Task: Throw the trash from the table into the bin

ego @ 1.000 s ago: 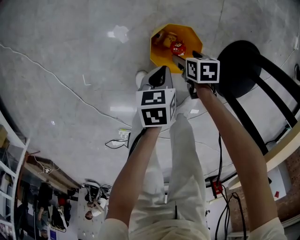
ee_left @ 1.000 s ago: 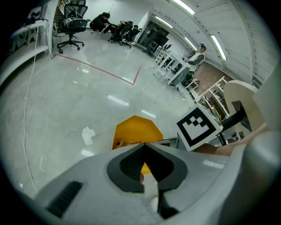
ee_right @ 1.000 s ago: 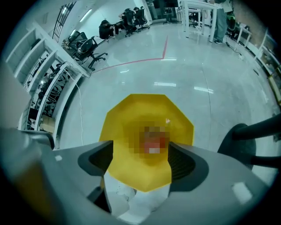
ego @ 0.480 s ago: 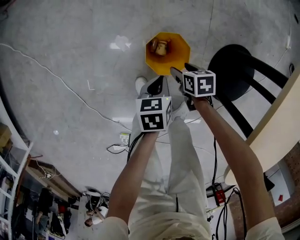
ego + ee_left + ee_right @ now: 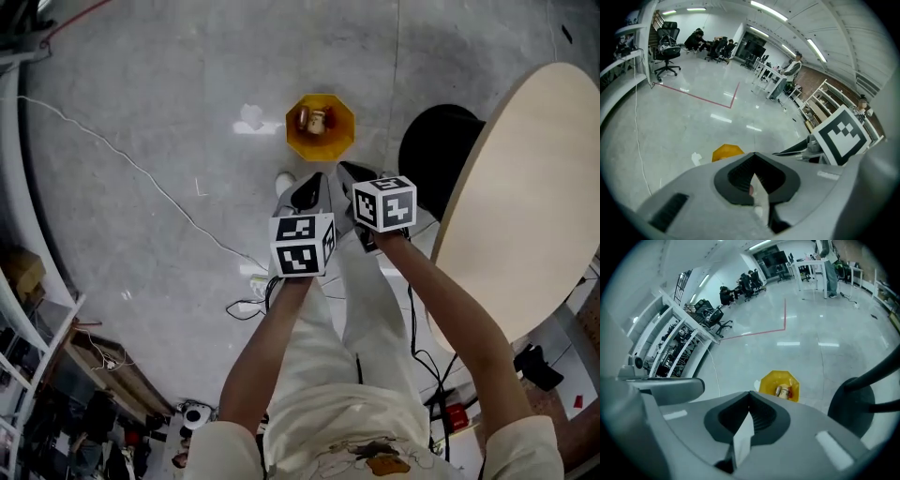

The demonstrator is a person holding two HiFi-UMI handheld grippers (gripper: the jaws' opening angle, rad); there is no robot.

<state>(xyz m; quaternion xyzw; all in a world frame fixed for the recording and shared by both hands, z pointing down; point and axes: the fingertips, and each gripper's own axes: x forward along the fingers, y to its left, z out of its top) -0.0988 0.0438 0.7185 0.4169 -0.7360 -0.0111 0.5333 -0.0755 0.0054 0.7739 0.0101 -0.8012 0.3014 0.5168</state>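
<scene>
While both arms reach out over the floor in the head view, the left tongs [image 5: 753,153] sit fully closed, tips meeting, nothing in them. The right tongs [image 5: 750,393] have just been snapping closed, and nothing sits between those tips either. Up at the top centre, the yellow bin [image 5: 328,148] stands on the floor with the trash [image 5: 313,119] lying inside it. Over at the right edge, the pale round surface [image 5: 525,206] curves in, just beside a black stool [image 5: 433,155].

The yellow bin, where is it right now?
In the head view the yellow bin sits on the floor at top centre, with a white scrap to its left and the black stool to its right.
</scene>
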